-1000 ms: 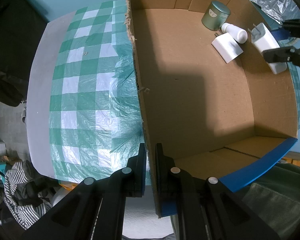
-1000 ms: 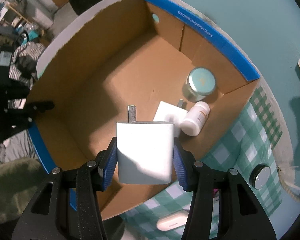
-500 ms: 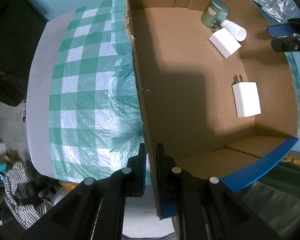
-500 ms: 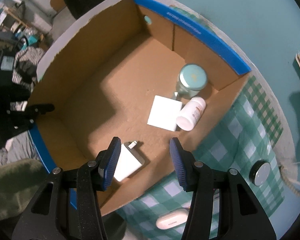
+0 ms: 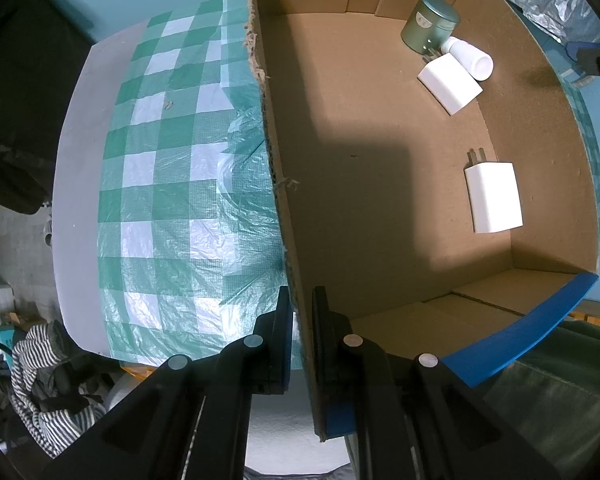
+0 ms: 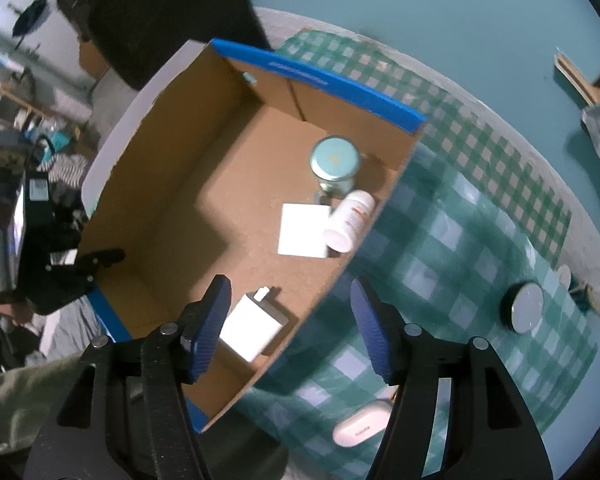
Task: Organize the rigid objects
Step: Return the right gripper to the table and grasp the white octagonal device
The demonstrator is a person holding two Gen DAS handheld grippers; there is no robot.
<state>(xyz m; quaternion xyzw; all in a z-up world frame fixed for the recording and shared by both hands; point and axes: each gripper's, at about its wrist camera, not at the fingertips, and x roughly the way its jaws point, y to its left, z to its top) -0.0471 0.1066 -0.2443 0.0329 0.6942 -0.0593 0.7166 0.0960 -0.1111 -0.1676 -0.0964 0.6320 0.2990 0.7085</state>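
- My left tool (image 5: 300, 312) is clamped on the cardboard box (image 5: 276, 160) wall, steadying it
- The white charger (image 6: 252, 330) lies flat inside, near the wall
- My right tool (image 6: 290, 322) hangs spread and empty above the box edge
- The white case (image 6: 362, 428) on the worktop (image 6: 460, 240) looks light, stiff, slippery; I'd grip its long sides

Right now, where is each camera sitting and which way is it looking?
Left wrist: rides the left gripper, clamped on the cardboard box wall, looking along it into the box; its own black fingers show.
Right wrist: rides the open right gripper above the box rim, looking down; its blue pads show.
Both see the white charger, tin and pill bottle.
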